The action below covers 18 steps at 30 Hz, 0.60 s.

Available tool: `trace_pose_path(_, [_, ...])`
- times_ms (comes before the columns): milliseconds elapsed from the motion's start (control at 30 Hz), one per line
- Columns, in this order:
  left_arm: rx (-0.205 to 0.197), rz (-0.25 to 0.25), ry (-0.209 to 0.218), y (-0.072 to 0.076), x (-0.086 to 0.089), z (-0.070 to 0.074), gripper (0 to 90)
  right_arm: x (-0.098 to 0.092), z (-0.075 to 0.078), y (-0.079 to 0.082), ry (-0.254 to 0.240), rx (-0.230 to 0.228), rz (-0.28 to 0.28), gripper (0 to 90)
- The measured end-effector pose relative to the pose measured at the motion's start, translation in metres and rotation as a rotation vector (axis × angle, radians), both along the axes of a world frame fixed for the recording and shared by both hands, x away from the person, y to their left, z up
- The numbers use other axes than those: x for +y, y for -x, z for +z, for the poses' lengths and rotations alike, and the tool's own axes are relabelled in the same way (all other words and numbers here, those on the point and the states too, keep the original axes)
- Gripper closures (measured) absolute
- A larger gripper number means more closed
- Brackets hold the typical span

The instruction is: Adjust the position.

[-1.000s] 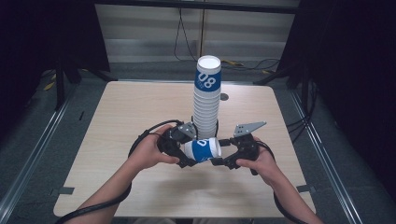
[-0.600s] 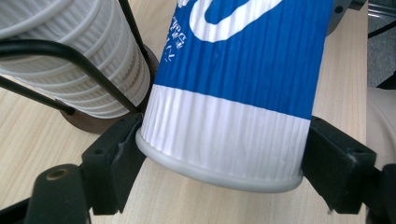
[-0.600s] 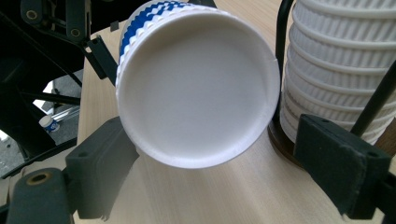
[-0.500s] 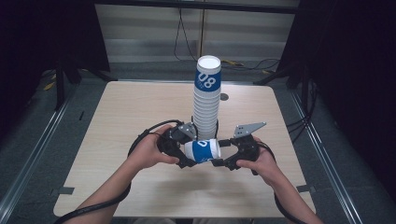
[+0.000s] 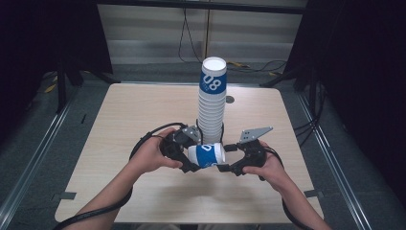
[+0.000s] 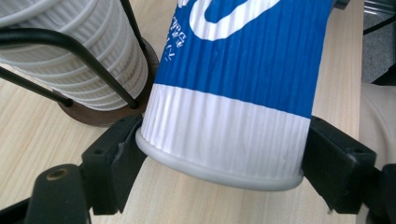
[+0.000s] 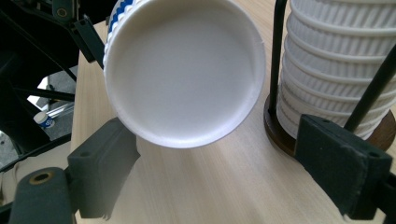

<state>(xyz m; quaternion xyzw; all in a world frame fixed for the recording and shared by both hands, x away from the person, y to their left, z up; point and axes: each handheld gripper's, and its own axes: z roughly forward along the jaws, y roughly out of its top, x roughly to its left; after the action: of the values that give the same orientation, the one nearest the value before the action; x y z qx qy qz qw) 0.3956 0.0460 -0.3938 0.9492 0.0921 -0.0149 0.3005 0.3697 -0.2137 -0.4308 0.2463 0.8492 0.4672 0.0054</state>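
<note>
Cup (image 5: 207,155) in blue and white ribbed paper is held on its side at the lower centre of the high view, just above the tabletop (image 5: 119,120) and directly in front of the foot of a tall stack of cups (image 5: 212,103). In the left gripper view the cup's rolled rim (image 6: 219,172) is seen pinched between the two black fingers (image 6: 112,158) of the left gripper (image 5: 184,153), which press on it from either side, so this gripper is judged to carry it. In the right gripper view the cup's white base (image 7: 184,70) is faced head-on at the upper centre, while the fingers (image 7: 100,158) of the right gripper (image 5: 234,160) are spread wide and are not seen to press on anything; one of them lies close beneath the base.

One cup is thus judged to be already separated from the stack, which stands upside down inside a black wire holder (image 6: 84,51) on a dark round base (image 7: 280,130), with a blue cup on top. What is left cannot be read with certainty: the loose cup is not yet set down or returned to the stack, and a handover to the open right gripper appears possible. The tabletop around is otherwise bare, and dark floor with cables (image 5: 191,38) lies beyond its far edge.
</note>
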Motion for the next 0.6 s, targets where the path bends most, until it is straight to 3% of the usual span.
trace_pose_path(267, [-0.002,-0.004,-0.036,-0.0003,0.0004,0.0002,19.4,-0.0019,-0.0007,0.0014,0.013,-0.003,-0.005,12.8])
trace_pose_path(567, [0.001,-0.014,-0.124,-0.0005,-0.0015,0.0015,19.4,-0.0008,0.0009,0.0022,0.029,-0.007,0.014,12.9])
trace_pose_path(600, [0.002,-0.015,-0.15,-0.0006,-0.0027,0.0024,19.3,0.0003,0.0021,0.0021,0.043,-0.012,0.022,12.9])
